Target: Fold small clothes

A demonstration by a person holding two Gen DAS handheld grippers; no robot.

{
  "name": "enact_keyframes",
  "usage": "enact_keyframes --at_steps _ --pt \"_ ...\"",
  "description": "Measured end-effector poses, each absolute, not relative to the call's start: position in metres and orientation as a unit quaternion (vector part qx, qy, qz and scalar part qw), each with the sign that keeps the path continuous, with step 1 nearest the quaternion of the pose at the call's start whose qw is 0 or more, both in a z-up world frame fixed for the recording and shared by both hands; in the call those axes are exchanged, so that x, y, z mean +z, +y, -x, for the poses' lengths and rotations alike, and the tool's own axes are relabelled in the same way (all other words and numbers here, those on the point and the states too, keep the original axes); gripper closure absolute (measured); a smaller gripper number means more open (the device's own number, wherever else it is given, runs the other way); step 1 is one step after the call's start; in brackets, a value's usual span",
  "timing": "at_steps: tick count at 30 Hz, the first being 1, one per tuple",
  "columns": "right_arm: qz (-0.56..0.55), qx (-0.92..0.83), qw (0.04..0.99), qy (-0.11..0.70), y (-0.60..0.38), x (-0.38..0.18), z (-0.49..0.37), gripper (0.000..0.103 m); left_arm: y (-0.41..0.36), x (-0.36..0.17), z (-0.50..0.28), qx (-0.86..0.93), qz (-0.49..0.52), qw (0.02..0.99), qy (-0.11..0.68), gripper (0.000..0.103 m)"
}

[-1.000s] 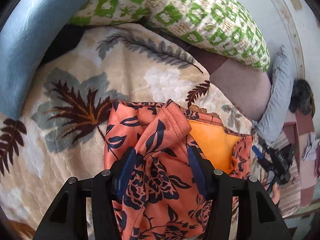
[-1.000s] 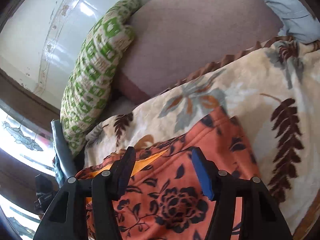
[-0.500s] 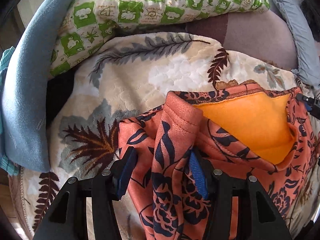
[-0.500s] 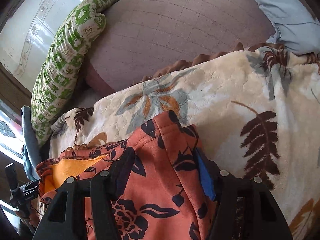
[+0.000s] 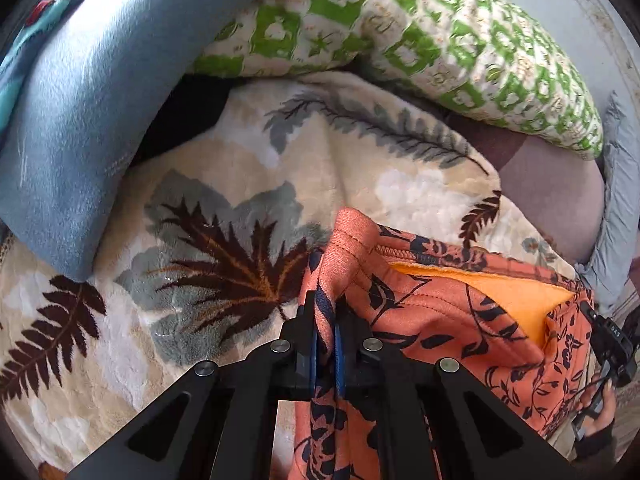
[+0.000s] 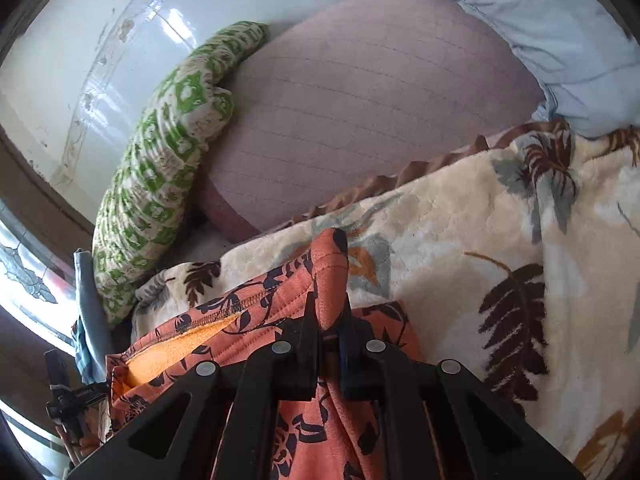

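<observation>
Grasp step complete: left gripper [image 5: 326, 320] and right gripper [image 6: 329, 320] each pinch a hem of the floral garment [image 5: 460, 320]; next move calls for lifting it taut.

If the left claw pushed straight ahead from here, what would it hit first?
Beyond the orange floral garment it pinches, the left claw would probably meet the leaf-print blanket first; the green patterned pillow lies further back. Depth is unclear.
</observation>
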State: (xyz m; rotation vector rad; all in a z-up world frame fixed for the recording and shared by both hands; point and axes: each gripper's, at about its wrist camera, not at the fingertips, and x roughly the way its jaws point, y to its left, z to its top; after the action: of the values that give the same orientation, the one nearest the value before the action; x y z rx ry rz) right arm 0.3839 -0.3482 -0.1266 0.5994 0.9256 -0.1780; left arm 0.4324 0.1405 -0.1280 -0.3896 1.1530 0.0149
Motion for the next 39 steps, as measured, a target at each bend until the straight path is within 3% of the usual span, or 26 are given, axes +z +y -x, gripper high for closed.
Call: enact_keyframes --at_steps 2,4,9,12,13,14,18,27,30,31,32,33,35,39 --pt "-0.298 -0.114 0.829 0.46 -0.357 -0.148 -0.384 0.095 0.151 -0.139 -0.436 0.015 0.217 0.807 0.549 0.095" --pt "-0.304 -0.139 0.815 0.473 -0.361 -0.158 -0.38 0.082 0.166 -0.145 -0.434 0.014 0.276 0.785 0.555 0.091" --pt "-0.245 -0.117 0.862 0.429 -0.34 -0.109 -0.373 0.078 0.199 -0.124 -0.41 0.005 0.332 0.78 0.53 0.085" --pt "-0.232 -0.028 0.867 0.44 -0.299 -0.088 -0.387 0.059 0.203 -0.108 -0.374 0.018 0.338 0.792 0.507 0.067" --pt "-0.227 0.003 0.864 0.449 -0.28 -0.085 -0.393 0.052 0.202 -0.107 -0.362 0.02 0.341 0.795 0.501 0.054" --pt "-0.225 0.04 0.858 0.46 -0.26 -0.085 -0.398 0.05 0.199 -0.108 -0.351 0.02 0.344 0.796 0.498 0.048" --pt "-0.184 0.139 0.835 0.501 -0.174 -0.088 -0.417 0.048 0.187 -0.121 -0.321 0.009 0.354 0.795 0.493 0.048" --pt "0.001 0.215 0.809 0.547 -0.045 -0.111 -0.453 0.047 0.144 -0.119 -0.347 0.024 0.237 0.806 0.542 0.048" --pt "0.101 0.201 0.808 0.545 -0.026 -0.125 -0.452 0.05 0.132 -0.121 -0.354 0.014 0.202 0.808 0.553 0.051" --pt "0.126 0.201 0.806 0.543 -0.023 -0.129 -0.45 0.068 0.129 -0.121 -0.355 0.012 0.197 0.81 0.553 0.059" --pt "0.142 0.205 0.8 0.545 -0.021 -0.132 -0.45 0.085 0.127 -0.121 -0.355 0.009 0.191 0.81 0.554 0.079" --pt "0.151 0.202 0.799 0.545 -0.022 -0.133 -0.451 0.099 0.124 -0.12 -0.356 0.007 0.187 0.811 0.555 0.082" --pt "0.147 0.19 0.817 0.524 -0.027 -0.125 -0.456 0.099 0.124 -0.116 -0.356 0.02 0.181 0.817 0.547 0.089" --pt "0.063 0.159 0.847 0.503 -0.046 -0.117 -0.484 0.098 0.127 -0.112 -0.354 0.046 0.179 0.826 0.532 0.09"
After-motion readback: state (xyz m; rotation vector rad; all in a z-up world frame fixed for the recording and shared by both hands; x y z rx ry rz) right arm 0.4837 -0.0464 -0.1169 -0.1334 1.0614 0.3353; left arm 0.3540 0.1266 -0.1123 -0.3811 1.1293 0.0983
